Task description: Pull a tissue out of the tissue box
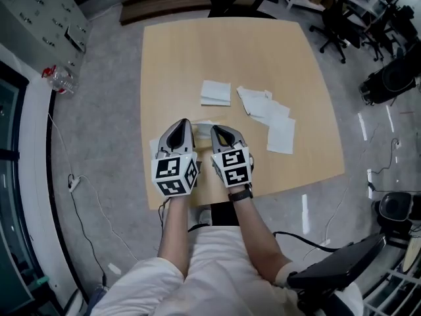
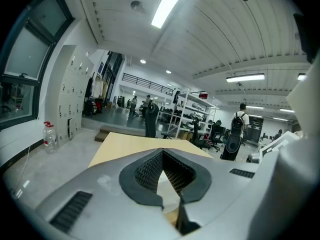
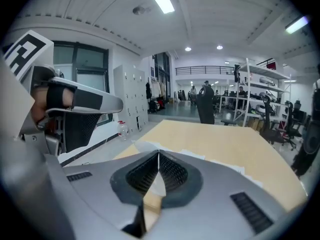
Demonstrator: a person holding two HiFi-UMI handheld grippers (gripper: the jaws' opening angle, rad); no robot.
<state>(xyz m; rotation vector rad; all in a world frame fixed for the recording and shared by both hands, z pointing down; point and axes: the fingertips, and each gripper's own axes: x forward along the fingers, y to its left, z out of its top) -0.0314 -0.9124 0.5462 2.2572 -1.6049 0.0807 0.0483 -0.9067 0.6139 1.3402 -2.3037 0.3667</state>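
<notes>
My two grippers hang side by side over the front of the wooden table. A white tissue stretches between their tips. The left gripper has its jaws closed to a point, and white tissue shows in the slot behind its tips. The right gripper is closed the same way, with a strip of tissue in the gap between its pads. No tissue box shows in any view; the grippers hide the patch of table under them.
Loose tissues lie further back on the table: a folded one, a crumpled pile and a flat sheet. Office chairs stand at the far right, and a plastic bottle sits on the floor at the left.
</notes>
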